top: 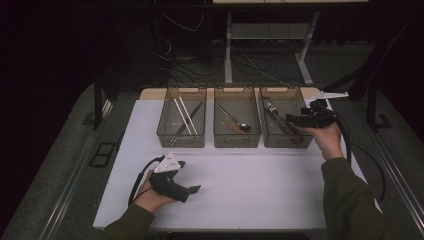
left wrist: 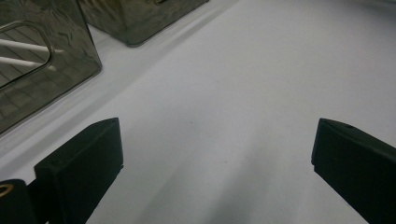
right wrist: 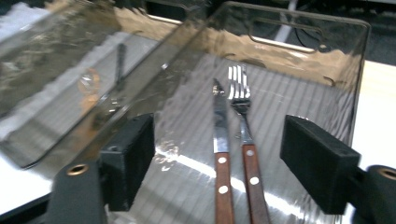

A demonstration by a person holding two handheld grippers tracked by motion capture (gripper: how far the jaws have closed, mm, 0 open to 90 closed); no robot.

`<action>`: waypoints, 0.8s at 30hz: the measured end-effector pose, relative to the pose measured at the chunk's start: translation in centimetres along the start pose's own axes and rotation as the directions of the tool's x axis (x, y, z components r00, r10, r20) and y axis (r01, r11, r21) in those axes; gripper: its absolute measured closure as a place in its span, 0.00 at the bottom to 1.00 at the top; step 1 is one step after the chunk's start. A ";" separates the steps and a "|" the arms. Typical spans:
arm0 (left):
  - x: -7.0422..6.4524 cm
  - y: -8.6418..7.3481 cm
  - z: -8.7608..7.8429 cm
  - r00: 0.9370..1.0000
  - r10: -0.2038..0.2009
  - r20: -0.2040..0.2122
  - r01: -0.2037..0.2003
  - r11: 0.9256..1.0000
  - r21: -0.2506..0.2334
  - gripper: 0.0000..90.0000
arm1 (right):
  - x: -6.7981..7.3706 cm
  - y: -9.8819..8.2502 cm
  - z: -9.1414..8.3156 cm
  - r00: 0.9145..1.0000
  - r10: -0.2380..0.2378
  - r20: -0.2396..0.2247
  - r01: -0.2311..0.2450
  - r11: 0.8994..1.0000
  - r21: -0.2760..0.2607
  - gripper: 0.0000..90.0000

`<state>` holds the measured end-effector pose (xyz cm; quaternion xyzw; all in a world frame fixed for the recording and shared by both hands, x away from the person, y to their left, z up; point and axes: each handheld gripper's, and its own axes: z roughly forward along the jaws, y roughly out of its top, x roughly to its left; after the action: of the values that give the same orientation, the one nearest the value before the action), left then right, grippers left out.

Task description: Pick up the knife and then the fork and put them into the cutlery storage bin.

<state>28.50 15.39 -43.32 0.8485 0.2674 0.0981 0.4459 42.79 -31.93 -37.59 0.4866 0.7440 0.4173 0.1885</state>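
Knife [right wrist: 221, 140] and fork [right wrist: 243, 135] lay sorted in right bin [right wrist: 355, 93]; right hand-held gripper [right wrist: 217, 161] wide, empty; left hand-held gripper [left wrist: 217, 163] wide, idle over bare worktop [left wrist: 243, 84].

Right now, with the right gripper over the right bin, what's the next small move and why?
Probably lift the right gripper straight up out of the right bin. Its jaws stand open with nothing pressed between them, and the knife and fork lie side by side on the bin floor, so the drop looks done.
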 end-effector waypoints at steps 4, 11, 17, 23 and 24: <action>-0.1 0.0 0.1 1.000 0.001 -0.007 -0.001 1.000 0.007 0.00 | 0.9 -0.7 -1.4 0.998 -0.005 -0.057 0.002 0.999 -0.042 0.19; 0.1 -0.1 0.0 1.000 -0.007 -0.016 0.007 1.000 0.008 0.00 | 3.1 -2.6 -2.9 0.996 -0.054 -0.076 0.048 0.995 -0.083 0.14; 0.0 -0.2 0.0 1.000 -0.002 -0.020 0.002 1.000 0.014 0.00 | 4.9 -4.7 -3.7 0.992 -0.105 -0.072 0.097 0.989 -0.108 0.14; 0.0 -0.2 -0.1 1.000 0.005 -0.020 -0.005 1.000 0.018 0.00 | 6.4 -6.6 -4.2 0.987 -0.123 -0.106 0.111 0.988 -0.110 0.14; 0.0 -0.2 -0.1 1.000 0.004 -0.019 -0.004 1.000 0.018 0.00 | 6.7 -6.9 -4.3 0.986 -0.130 -0.109 0.118 0.987 -0.111 0.14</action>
<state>28.37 15.53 -43.47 0.8520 0.2709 0.1047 0.4356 32.90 -29.14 -39.79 0.4038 0.7597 0.4706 0.1959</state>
